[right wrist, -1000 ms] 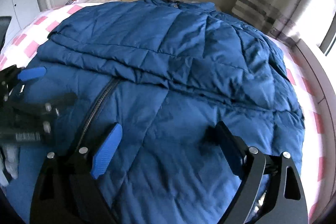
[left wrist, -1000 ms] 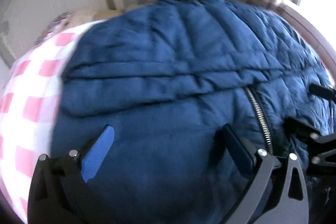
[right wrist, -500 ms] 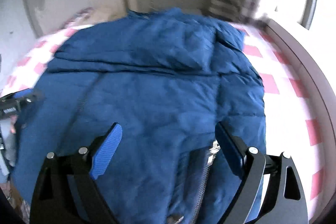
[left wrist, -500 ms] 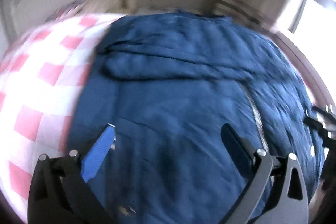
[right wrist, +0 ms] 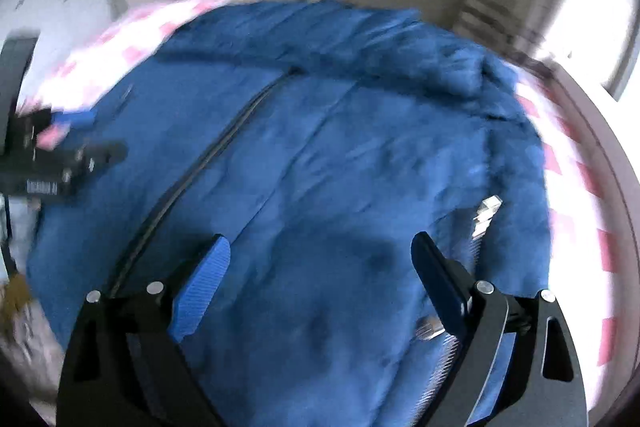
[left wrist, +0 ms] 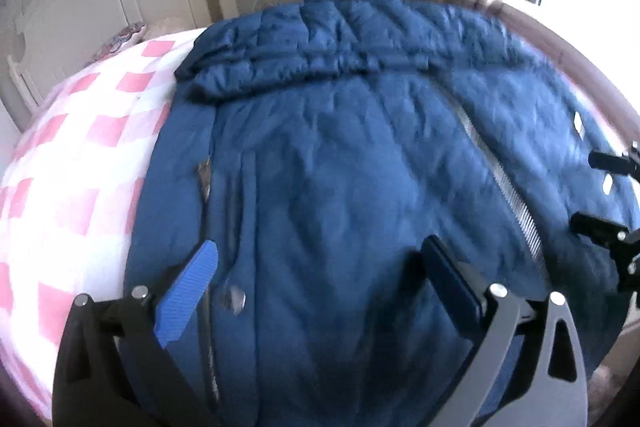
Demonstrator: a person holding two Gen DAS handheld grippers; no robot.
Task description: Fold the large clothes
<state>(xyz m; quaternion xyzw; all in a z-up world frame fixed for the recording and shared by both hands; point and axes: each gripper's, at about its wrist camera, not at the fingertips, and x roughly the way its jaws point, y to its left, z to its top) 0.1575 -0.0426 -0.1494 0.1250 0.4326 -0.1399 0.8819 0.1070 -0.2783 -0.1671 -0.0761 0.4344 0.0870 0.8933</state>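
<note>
A pink-checked bedsheet [left wrist: 80, 163] is covered by a blue quilted down jacket [left wrist: 340, 167], spread flat. The left gripper [left wrist: 320, 259] is held above it, jaws wide apart and empty. The right gripper [right wrist: 320, 255] is likewise held spread, nothing clasped.

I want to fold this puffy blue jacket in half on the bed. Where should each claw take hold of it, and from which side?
Probably the near hem of the jacket, one claw on each side of the zip, coming in low from the near edge of the bed. The quilted body lies flat and thick, so only an edge fits between open jaws. The left claw and right claw hover open above it.
</note>
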